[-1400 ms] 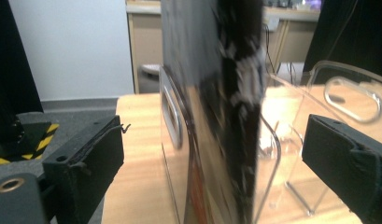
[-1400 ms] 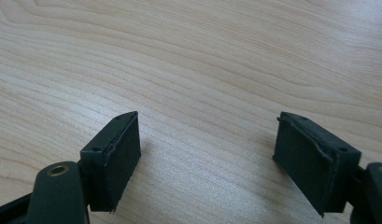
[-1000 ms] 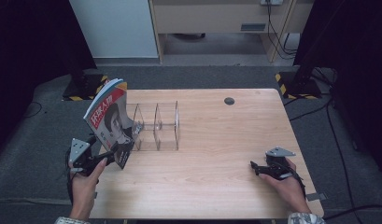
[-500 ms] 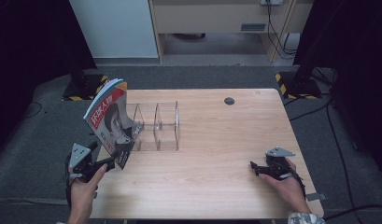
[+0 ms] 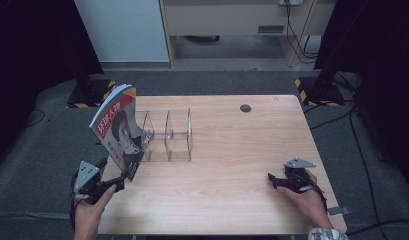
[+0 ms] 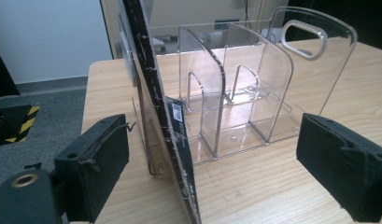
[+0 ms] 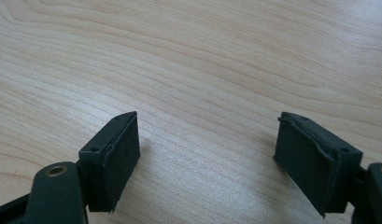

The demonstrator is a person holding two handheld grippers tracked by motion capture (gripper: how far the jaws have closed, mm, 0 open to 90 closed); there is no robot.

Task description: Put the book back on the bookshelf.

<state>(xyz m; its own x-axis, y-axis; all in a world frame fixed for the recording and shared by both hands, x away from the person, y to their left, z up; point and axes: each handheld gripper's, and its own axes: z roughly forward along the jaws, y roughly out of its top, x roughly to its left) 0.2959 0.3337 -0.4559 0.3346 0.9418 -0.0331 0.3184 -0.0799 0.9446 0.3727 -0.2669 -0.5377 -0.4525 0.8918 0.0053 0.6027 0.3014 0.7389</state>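
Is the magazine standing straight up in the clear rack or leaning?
Leaning. The magazine stands in the end slot of the clear rack, its top tilted away from the dividers.

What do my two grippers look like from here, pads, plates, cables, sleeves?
Left gripper and right gripper: black bodies, each topped by a grey three-cornered plate. Jaws carry thick black foam-like pads with brass-coloured eyelets behind. A black cable trails from each. A patterned sleeve cuff shows at the right hand.
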